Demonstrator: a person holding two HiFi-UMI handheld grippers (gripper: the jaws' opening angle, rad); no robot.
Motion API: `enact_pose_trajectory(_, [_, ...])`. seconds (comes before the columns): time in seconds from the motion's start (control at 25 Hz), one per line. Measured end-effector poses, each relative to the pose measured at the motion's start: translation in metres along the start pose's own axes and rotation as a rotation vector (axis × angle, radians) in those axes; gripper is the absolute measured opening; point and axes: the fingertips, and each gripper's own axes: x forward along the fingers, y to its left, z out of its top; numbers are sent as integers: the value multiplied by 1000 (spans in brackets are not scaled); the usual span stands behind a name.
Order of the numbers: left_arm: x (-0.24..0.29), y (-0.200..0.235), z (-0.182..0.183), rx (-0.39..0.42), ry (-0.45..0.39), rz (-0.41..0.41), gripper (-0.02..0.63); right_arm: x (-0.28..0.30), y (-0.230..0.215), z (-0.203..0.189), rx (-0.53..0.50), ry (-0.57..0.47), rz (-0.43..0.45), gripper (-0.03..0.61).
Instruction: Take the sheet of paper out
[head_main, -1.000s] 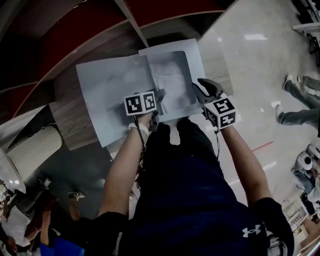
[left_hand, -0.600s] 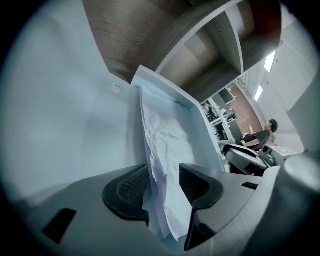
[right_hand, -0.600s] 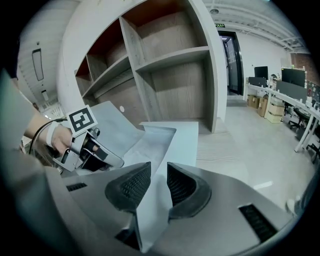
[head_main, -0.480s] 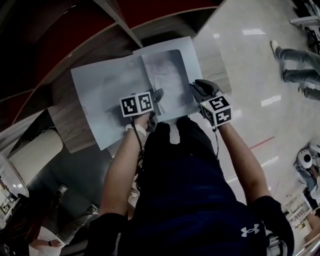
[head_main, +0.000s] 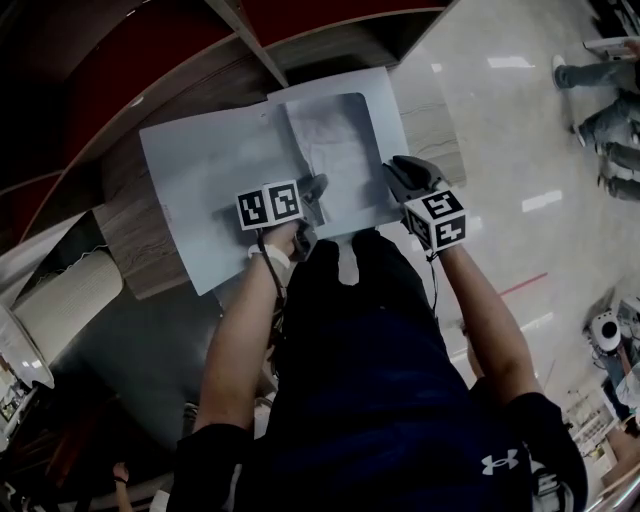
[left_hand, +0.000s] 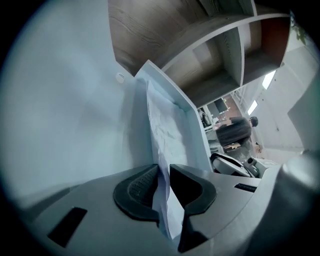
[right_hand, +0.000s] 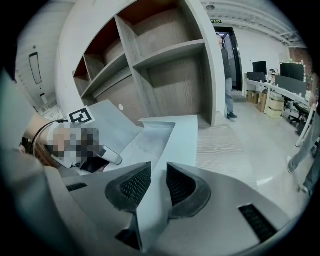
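Observation:
A pale blue folder (head_main: 200, 190) lies open on a wooden counter (head_main: 130, 270). Its right half is a pocket holding a crumpled white sheet of paper (head_main: 335, 150). My left gripper (head_main: 318, 192) is at the pocket's near edge. In the left gripper view the sheet (left_hand: 161, 130) stands between the pads, and the left gripper (left_hand: 164, 175) has just been closing and is shut on it. My right gripper (head_main: 400, 175) sits at the folder's near right corner. In the right gripper view it (right_hand: 159, 182) is shut on the folder's edge (right_hand: 175, 135).
Wooden shelf compartments (right_hand: 165, 55) rise behind the counter. The counter's right end (head_main: 435, 130) drops to a glossy floor where people's legs (head_main: 605, 130) show at the far right. A pale cylinder (head_main: 60, 300) stands low on the left.
The left gripper's jaws have closed onto the sheet at the pocket's near edge. Both grippers have stayed almost in place. The people on the floor have walked toward the upper right.

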Motion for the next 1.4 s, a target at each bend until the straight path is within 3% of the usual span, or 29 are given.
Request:
enact_pose_trajectory(0.16, [0, 1, 0, -12, 19, -47, 59, 0, 1, 0, -4, -5, -4, 89])
enact_pose_trajectory(0.4, [1, 9, 0, 32, 52, -13, 20, 0, 0, 0, -17, -6, -21, 81])
enact_pose_trajectory(0.92, [-26, 27, -2, -60, 3, -22, 15, 2, -6, -3, -45, 15, -87, 42])
enact_pose_trajectory(1.4, [-79, 56, 3, -43, -42, 4, 15, 3, -5, -2, -52, 23, -116, 41])
